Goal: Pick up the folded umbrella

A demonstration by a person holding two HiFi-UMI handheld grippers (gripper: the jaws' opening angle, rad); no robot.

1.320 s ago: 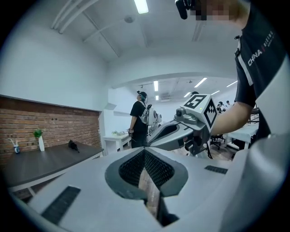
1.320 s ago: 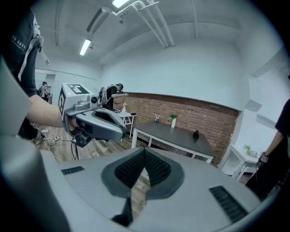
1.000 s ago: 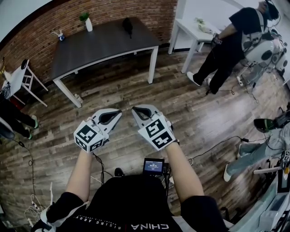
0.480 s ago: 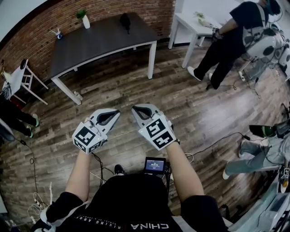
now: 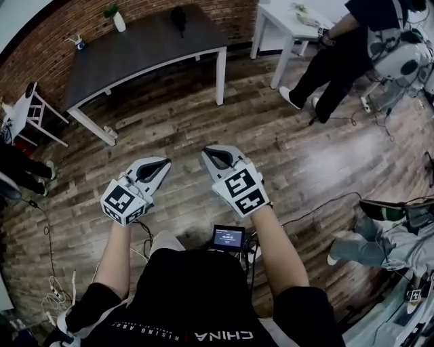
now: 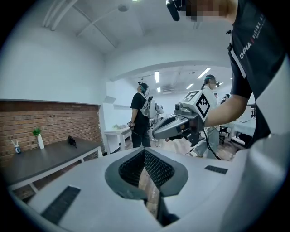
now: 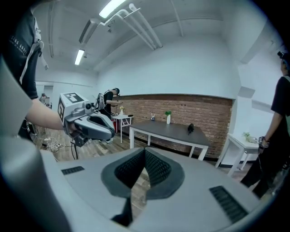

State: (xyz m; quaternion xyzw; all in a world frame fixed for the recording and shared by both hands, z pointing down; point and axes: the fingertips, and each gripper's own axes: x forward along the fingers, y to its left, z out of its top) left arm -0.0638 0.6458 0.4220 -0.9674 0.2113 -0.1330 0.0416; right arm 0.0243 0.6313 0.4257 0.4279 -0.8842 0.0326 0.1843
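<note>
The folded umbrella (image 5: pixel 178 15) is a small black bundle lying at the far edge of the dark table (image 5: pixel 142 57), well ahead of both grippers. It also shows in the left gripper view as the umbrella (image 6: pixel 71 141) and in the right gripper view as the umbrella (image 7: pixel 190 128). My left gripper (image 5: pixel 163 162) and right gripper (image 5: pixel 209 152) hang side by side over the wooden floor, both shut and empty. Each camera sees its own closed jaws, left gripper (image 6: pixel 144 152) and right gripper (image 7: pixel 145 153).
A white vase with a plant (image 5: pixel 119 20) stands on the dark table. A white table (image 5: pixel 285 24) stands at the back right, with a person in black (image 5: pixel 336 64) beside it. A white chair (image 5: pixel 27 112) is at the left. Cables (image 5: pixel 319 210) trail across the floor.
The dark table has slid higher in the head view. Both grippers sit a little lower in the picture, the left one further left. A knee now shows below them. The jaws stayed shut.
</note>
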